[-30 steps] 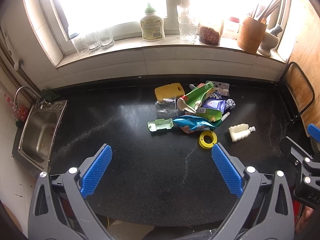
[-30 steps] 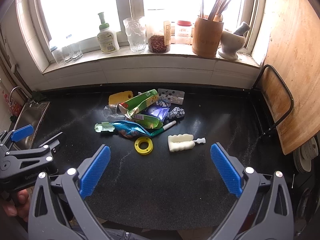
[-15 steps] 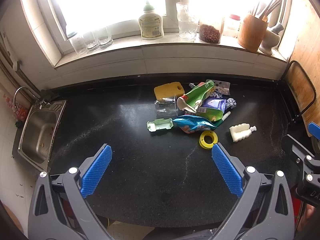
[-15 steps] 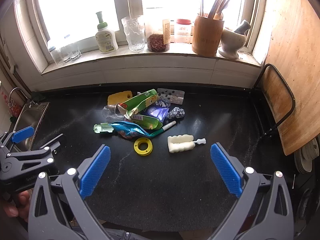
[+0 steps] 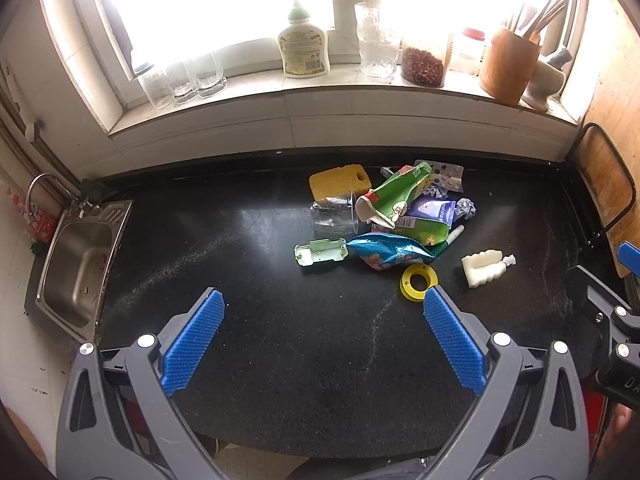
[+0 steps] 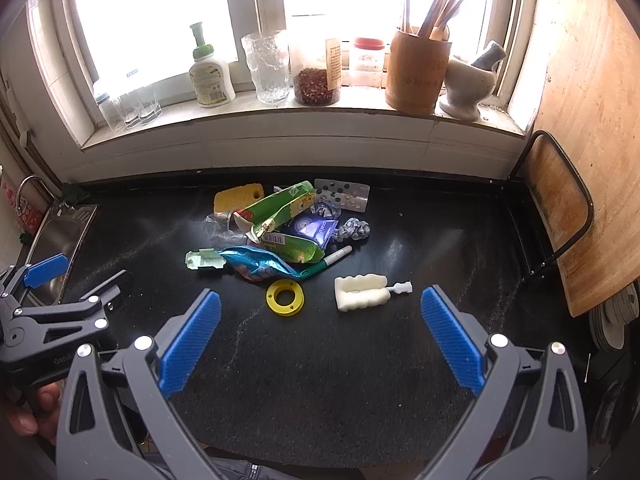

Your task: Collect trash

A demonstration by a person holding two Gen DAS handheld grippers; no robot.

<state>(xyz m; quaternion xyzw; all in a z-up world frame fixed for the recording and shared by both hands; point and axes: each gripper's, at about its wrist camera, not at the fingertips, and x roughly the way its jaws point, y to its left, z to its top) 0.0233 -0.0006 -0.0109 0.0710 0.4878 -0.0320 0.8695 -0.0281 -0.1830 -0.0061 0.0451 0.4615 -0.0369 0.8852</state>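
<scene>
Left gripper [image 5: 320, 340]: fingers spread wide, nothing between the blue pads [image 5: 192, 344]; it hangs over bare black countertop [image 5: 280, 360]. Right gripper [image 6: 320, 340]: likewise wide apart and empty.

Trash pile lies ahead of both grippers, beyond the fingertips, well apart from them. In the left view it sits ahead and toward the right finger; the yellow tape ring [image 5: 418, 282] is just beyond that fingertip. Pile contents: blue snack bag [image 5: 390, 255], green carton [image 5: 396, 200], clear plastic cup [image 5: 334, 214] on its side, yellow sponge [image 5: 340, 180], pale green plastic piece [image 5: 320, 252], blister pack [image 5: 448, 176], crumpled foil [image 5: 466, 208], white marker [image 5: 454, 236]. A white foam brush head [image 5: 484, 266] lies apart, ahead-right.

In the right view the ring [image 6: 285, 297] and brush head [image 6: 362, 292] lie ahead between the fingers.
</scene>
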